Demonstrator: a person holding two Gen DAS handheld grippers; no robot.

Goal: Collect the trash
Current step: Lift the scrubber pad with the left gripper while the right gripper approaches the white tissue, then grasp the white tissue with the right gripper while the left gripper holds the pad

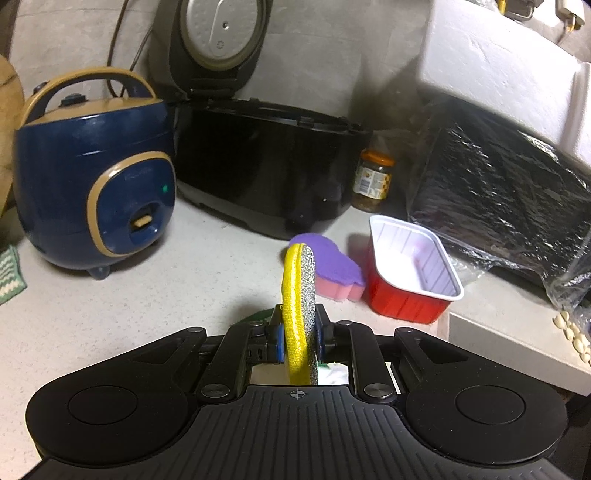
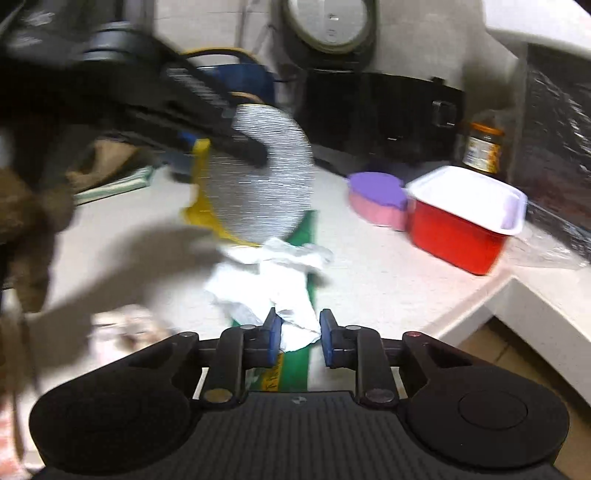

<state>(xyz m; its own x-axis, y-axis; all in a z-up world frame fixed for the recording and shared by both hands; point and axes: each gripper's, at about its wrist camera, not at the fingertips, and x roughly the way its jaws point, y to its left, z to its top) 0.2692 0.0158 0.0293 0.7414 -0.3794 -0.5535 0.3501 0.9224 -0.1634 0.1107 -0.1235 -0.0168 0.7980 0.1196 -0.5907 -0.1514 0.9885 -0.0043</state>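
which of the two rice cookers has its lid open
The black rice cooker, standing at the back: its lid is tipped up against the wall. The blue rice cooker beside it is closed, handle up.

Speckled counter (image 1: 129,295) under red tub (image 1: 406,299), cookers (image 1: 92,173)

Left wrist view: sharp, evenly lit indoor light; soft glare on the blue cooker (image 1: 96,173) and the black cooker (image 1: 266,166) at centre; a faint shadow on the counter (image 1: 147,295) at lower centre; fisheye bending toward the edges, dark corners. Right wrist view: heavy motion blur, strongest at upper left over the left gripper (image 2: 207,147); a broad soft shadow at lower left; the red tray (image 2: 458,236) at right is smeared.
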